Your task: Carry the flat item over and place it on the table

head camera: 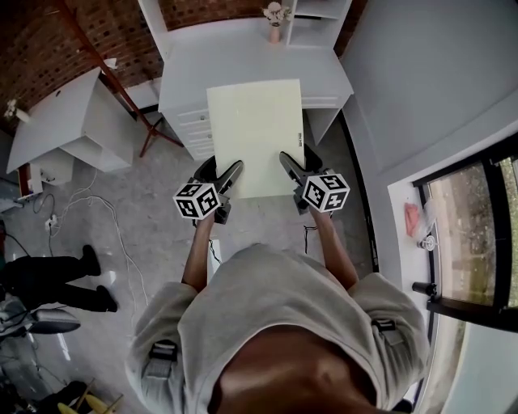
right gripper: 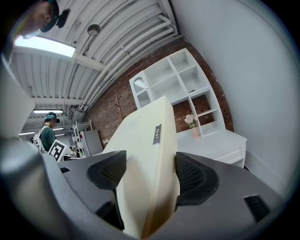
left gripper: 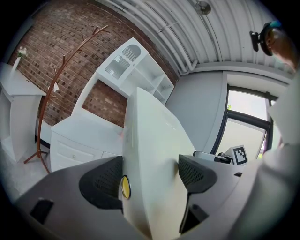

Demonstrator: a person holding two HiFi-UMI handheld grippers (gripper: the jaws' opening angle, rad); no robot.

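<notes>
A pale cream flat board [head camera: 257,136] hangs level in the air, its far half over the white desk [head camera: 243,61]. My left gripper [head camera: 225,179] is shut on the board's near left corner and my right gripper [head camera: 288,168] on its near right corner. In the left gripper view the board [left gripper: 152,164] runs edge-on between both black pads [left gripper: 197,172]. The right gripper view shows the board [right gripper: 145,159] clamped the same way, a small dark label on its edge.
The white desk has drawers [head camera: 190,129] at its front left and a shelf unit with a small vase of flowers [head camera: 275,20] at the back. A second white table [head camera: 61,117] stands left. Cables [head camera: 89,206] lie on the grey floor. A person's legs [head camera: 61,275] show at far left.
</notes>
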